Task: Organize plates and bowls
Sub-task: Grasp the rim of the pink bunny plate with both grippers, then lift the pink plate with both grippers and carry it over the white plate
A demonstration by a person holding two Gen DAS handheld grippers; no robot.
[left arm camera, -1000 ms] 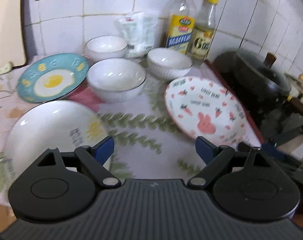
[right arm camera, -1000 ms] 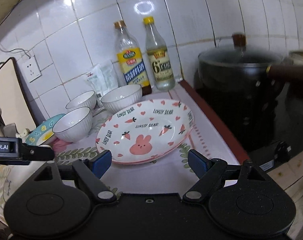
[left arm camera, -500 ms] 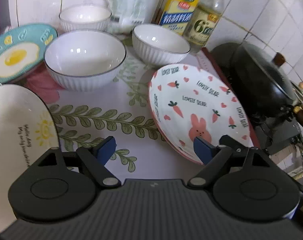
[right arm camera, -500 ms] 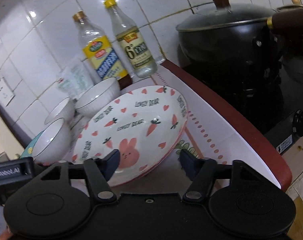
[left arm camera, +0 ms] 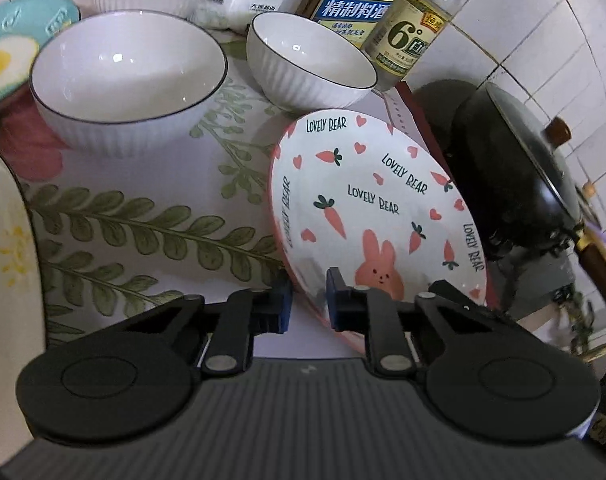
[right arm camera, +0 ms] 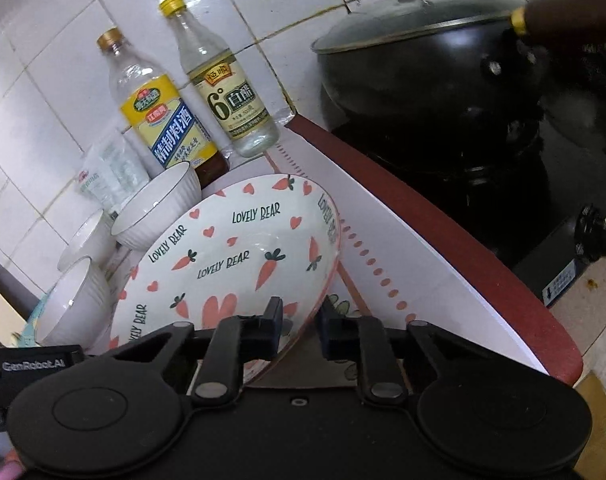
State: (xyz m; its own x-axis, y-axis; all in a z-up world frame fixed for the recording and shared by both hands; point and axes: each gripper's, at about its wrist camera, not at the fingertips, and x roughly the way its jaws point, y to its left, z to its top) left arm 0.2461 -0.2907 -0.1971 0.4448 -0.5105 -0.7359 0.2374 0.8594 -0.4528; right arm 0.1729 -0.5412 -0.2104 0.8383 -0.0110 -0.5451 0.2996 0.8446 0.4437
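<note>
Home kitchen — tiled wall (right arm camera: 55,80), stove pot (right arm camera: 431,76).

plate (left arm camera: 379,208) on worktop (left arm camera: 143,208) | bowls (left arm camera: 127,80) behind and left of it | bottles (left arm camera: 407,36) against wall behind | pot (left arm camera: 515,168) right

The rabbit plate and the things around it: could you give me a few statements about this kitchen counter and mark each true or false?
1. Both grippers are shut on the rabbit plate. True: left gripper, right gripper.
2. The plate carries food. False: it is bare.
3. The black pot has its lid on. True.
4. One bottle stands by the wall. False: two, the yellow-label bottle and the white vinegar bottle.
5. The white bowls are stacked. False: they stand apart.
</note>
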